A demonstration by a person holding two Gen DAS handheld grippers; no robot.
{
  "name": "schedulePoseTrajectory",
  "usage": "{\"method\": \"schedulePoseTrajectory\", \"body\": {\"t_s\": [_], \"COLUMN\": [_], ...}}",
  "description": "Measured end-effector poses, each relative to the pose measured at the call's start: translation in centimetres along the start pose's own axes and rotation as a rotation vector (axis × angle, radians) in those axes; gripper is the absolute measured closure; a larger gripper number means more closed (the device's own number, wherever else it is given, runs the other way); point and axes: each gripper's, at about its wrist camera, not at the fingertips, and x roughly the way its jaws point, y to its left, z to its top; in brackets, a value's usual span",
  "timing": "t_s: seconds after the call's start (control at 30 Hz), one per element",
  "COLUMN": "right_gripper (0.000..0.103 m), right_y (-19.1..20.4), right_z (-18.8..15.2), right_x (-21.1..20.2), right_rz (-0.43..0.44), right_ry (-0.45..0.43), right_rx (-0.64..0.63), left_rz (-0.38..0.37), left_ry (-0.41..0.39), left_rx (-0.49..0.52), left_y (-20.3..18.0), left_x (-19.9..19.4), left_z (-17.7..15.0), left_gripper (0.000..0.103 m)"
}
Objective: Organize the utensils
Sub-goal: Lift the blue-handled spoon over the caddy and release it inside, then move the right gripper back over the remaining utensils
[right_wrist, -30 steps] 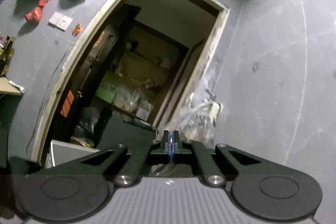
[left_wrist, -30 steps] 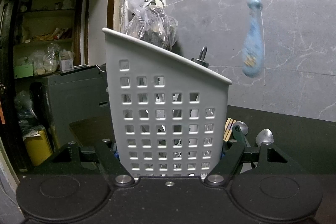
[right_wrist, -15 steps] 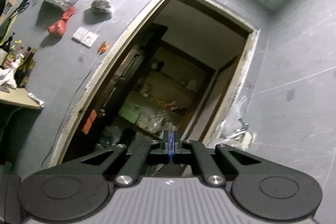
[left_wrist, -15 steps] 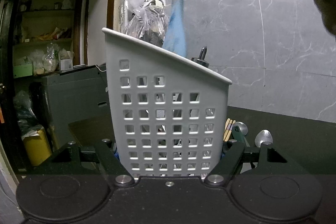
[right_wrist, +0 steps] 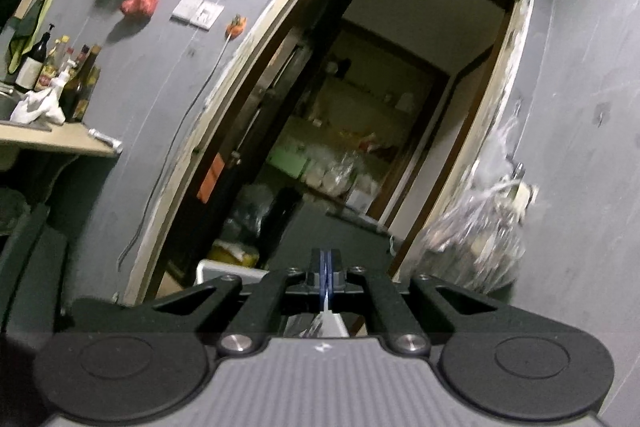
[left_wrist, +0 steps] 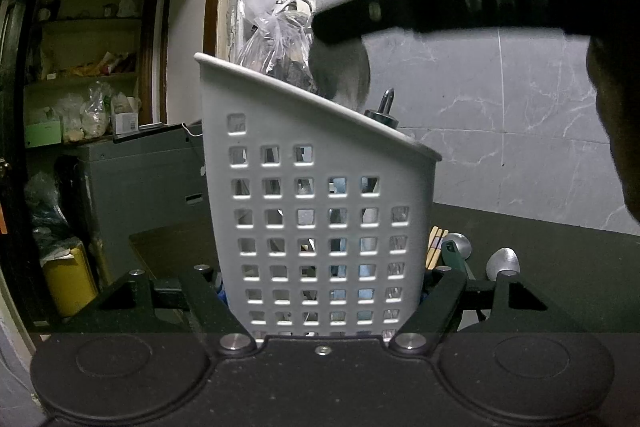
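Left fingers (left_wrist: 436, 301) clamping white caddy (left_wrist: 320, 227), spoon bowl (left_wrist: 340, 73) half-hidden behind rim

Both handheld tools are matte black plastic: the left gripper (left_wrist: 324, 291) shows two round embossed discs, silver screw heads and triangular cut-outs in its linkage arms, while the right gripper (right_wrist: 328, 277) adds a grey ribbed top plate and thin blue pads on its fingers (right_wrist: 323, 267).
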Motion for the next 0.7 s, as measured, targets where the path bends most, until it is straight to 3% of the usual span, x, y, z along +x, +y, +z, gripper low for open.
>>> {"method": "schedulePoseTrajectory", "body": {"t_s": [0.37,0.43,0.5,0.63,0.7], "right_gripper": [0.098,0.085,0.061,0.036,0.012], "right_y": [-0.6,-1.1,-1.9,-3.8,-4.8], "right_z": [-2.0,-2.0,-2.0,-2.2,-2.5], "right_x": [0.2,-0.2,-0.7,-1.9,-2.5], "right_rz": [0.001,-0.008,-0.029,-0.081,-0.099], "right_ry": [0.048,0.037,0.024,0.012,0.01], "right_rx": [0.057,0.075,0.089,0.136,0.17], "left_rz": [0.001,0.001,0.001,0.002,0.002], "left_ry": [0.002,0.002,0.002,0.002,0.002], "left_rx": [0.003,0.004,0.004,0.004,0.005], "left_y": [0.0,0.0,0.0,0.0,0.0], "left_x": [0.0,0.0,0.0,0.0,0.0], "left_z": [0.1,0.1,0.1,0.1,0.1], "left_gripper": [0.027,0.027,0.027,0.027,0.027]}}
